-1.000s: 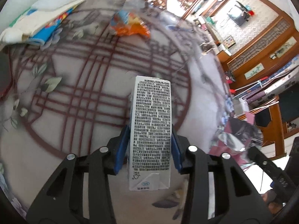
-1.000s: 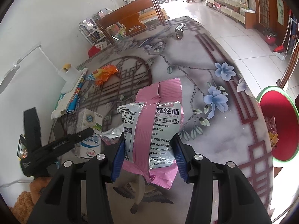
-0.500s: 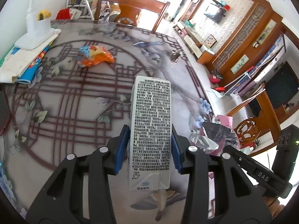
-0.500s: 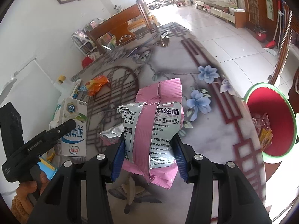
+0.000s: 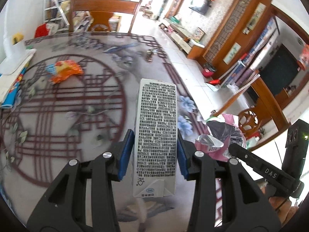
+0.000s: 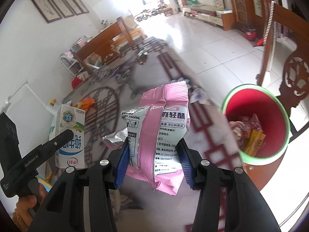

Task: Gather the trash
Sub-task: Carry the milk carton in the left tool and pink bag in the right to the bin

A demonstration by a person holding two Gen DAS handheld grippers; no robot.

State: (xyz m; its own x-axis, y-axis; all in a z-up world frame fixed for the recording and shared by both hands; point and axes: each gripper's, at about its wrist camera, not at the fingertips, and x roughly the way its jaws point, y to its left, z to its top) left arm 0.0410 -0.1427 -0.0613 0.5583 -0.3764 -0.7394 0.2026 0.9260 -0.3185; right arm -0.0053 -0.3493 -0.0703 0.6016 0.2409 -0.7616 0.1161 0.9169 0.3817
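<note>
The tall white milk carton (image 5: 156,135) covered in small black print stands upright between the blue pads of the left tool (image 5: 155,152), which is closed firmly on its lower half and holds it above the grey patterned surface (image 5: 63,104) with dark red lattice lines. The crinkled pink and silver snack bag (image 6: 160,133) is pinched at its middle between the pads of the right tool (image 6: 153,161), its jaws drawn in against the foil, the bag's sealed top standing above them. Both tools are held close side by side over the near edge of the surface. A round red bin with a green rim (image 6: 270,154) sits low to the right of the bag, already holding wrappers. An orange crumpled wrapper (image 5: 64,71) lies far back on the surface.
</note>
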